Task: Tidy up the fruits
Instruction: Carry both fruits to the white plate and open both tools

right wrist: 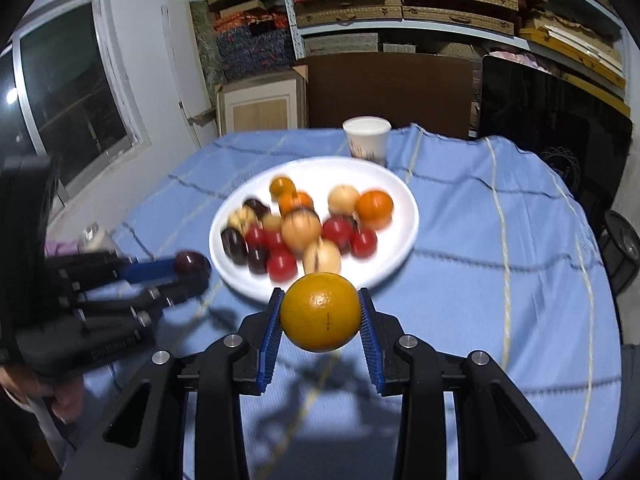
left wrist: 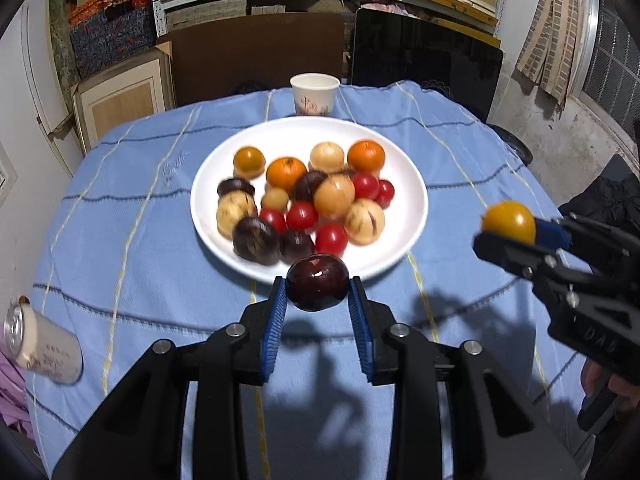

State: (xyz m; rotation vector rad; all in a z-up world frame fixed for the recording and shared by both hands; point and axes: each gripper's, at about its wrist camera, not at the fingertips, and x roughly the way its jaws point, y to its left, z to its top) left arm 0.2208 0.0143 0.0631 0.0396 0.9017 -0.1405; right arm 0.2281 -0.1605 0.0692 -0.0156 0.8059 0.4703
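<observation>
A white plate (left wrist: 404, 216) (right wrist: 396, 188) on the blue tablecloth carries several fruits: oranges, red tomatoes, dark plums and pale tan ones. My left gripper (left wrist: 318, 284) is shut on a dark purple plum (left wrist: 317, 282), held above the cloth just in front of the plate's near rim. My right gripper (right wrist: 320, 312) is shut on an orange (right wrist: 319, 312), also raised before the plate. In the left wrist view the right gripper (left wrist: 516, 232) and its orange (left wrist: 509, 222) appear at the right. The right wrist view shows the left gripper (right wrist: 188, 270) with the plum (right wrist: 191, 265) at the left.
A white paper cup (left wrist: 315, 94) (right wrist: 367, 140) stands behind the plate. A drink can (left wrist: 42, 346) lies tilted at the table's left edge. Shelves of boxes, a brown board and a dark chair back stand beyond the table. A hand (right wrist: 60, 396) grips the left tool.
</observation>
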